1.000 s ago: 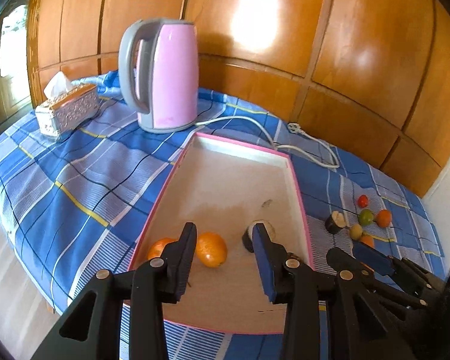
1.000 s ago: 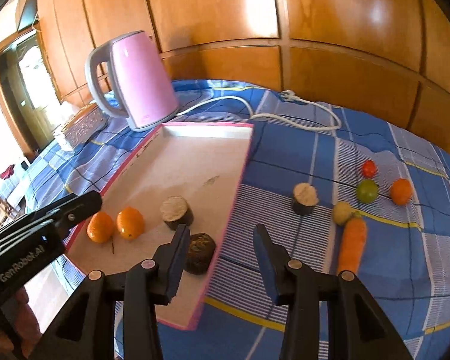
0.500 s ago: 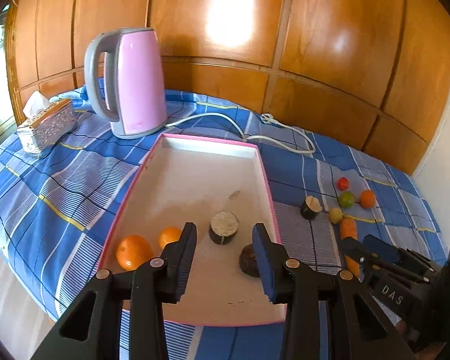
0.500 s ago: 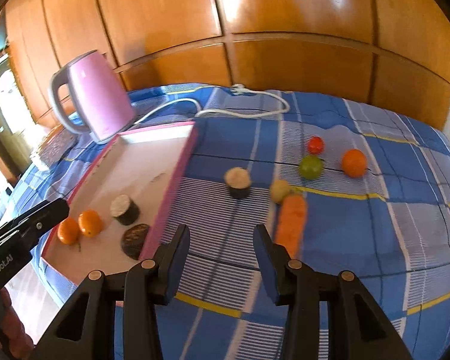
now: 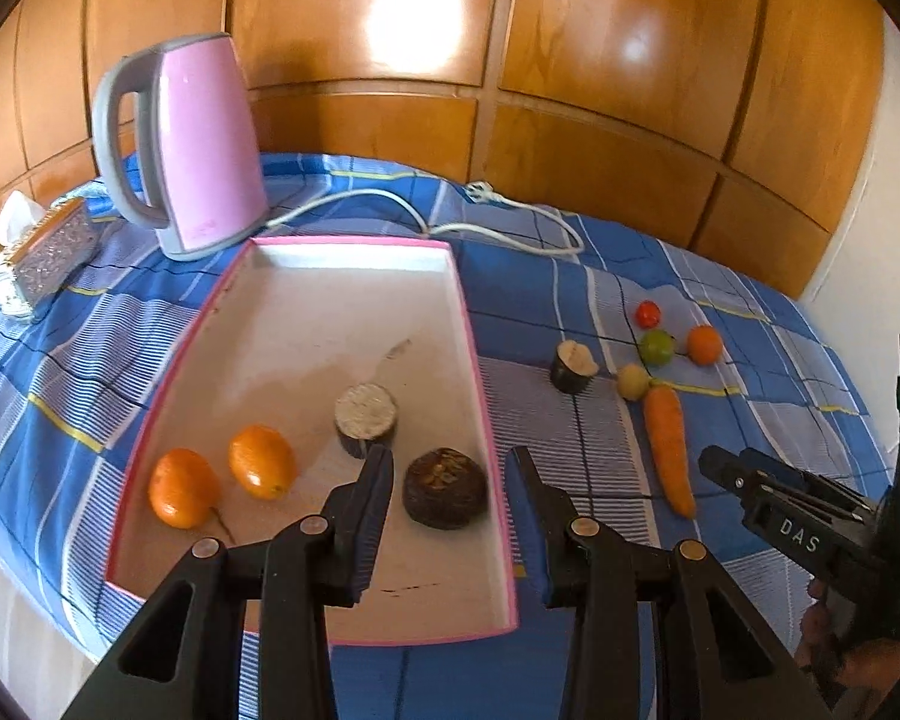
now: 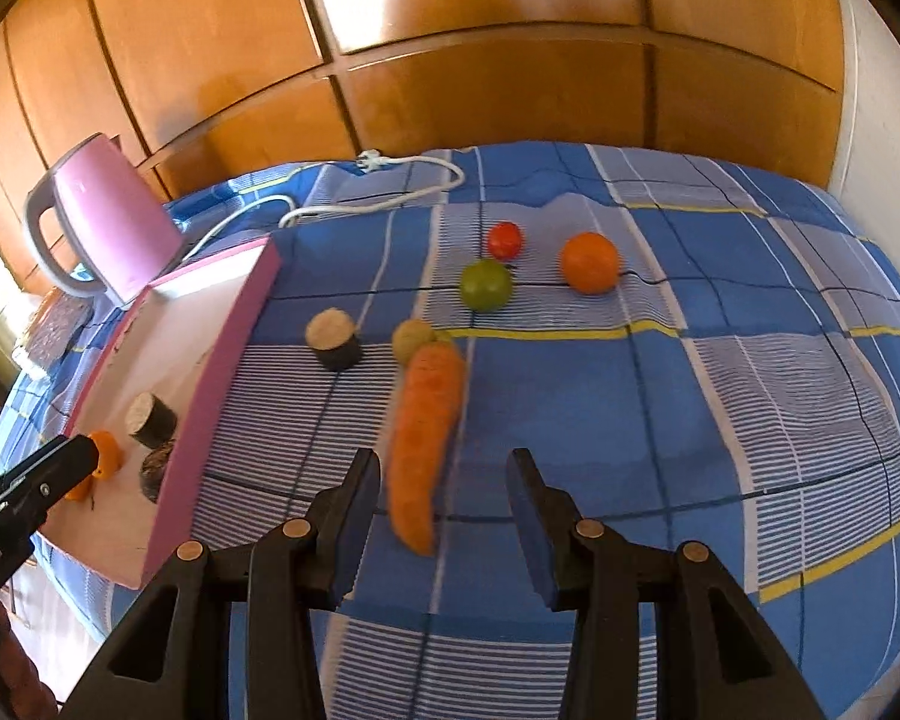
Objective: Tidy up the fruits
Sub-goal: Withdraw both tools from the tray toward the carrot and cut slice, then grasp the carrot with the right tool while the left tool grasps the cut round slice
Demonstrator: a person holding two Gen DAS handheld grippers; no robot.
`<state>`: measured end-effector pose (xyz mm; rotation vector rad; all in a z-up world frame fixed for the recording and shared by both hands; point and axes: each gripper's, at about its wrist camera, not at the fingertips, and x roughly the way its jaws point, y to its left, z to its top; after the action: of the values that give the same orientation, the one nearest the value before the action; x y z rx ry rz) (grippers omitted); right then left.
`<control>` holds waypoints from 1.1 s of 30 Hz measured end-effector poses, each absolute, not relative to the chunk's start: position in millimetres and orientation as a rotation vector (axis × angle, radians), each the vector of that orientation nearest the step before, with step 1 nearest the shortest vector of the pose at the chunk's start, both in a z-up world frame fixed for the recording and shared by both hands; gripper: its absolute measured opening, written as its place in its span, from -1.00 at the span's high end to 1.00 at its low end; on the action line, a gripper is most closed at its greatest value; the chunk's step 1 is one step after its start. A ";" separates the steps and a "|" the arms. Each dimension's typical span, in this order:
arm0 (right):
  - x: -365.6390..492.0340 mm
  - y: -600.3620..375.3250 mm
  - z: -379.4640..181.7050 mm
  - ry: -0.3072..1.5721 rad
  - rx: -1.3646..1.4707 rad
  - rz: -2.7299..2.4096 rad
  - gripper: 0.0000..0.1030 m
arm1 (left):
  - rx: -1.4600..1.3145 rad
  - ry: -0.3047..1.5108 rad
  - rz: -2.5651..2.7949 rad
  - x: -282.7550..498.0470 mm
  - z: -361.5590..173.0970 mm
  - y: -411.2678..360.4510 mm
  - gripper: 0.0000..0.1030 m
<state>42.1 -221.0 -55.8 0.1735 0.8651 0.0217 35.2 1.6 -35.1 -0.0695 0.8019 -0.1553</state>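
Note:
A pink-rimmed tray (image 5: 354, 252) holds two oranges (image 5: 262, 461), a cut dark cylinder (image 5: 366, 418) and a dark round fruit (image 5: 446, 487). My left gripper (image 5: 447, 489) is open and empty, above the tray's near right corner. On the cloth to the right lie a carrot (image 6: 424, 432), a yellow fruit (image 6: 413, 339), a green fruit (image 6: 485, 284), a red tomato (image 6: 504, 239), an orange (image 6: 589, 261) and another cut cylinder (image 6: 333, 338). My right gripper (image 6: 447, 492) is open and empty, its fingers straddling the carrot's tip from above.
A pink kettle (image 5: 189, 141) with a white cord (image 5: 498, 222) stands behind the tray. A tissue box (image 5: 45, 249) sits at the far left. The blue checked cloth (image 6: 720, 396) covers the table, and wood panelling runs behind it.
Both grippers have swung right. The right one left the tray's edge and came over the carrot. The left one now faces the tray's right side. Both stayed open.

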 end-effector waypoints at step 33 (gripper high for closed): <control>89.5 -222.7 -75.6 0.898 0.057 -0.033 0.41 | -0.045 0.838 -0.286 79.1 -42.5 -50.6 0.24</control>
<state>89.5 -222.6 -75.6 0.0571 0.8983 -0.0328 79.1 -50.6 -42.5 -0.0452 0.8377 -0.2859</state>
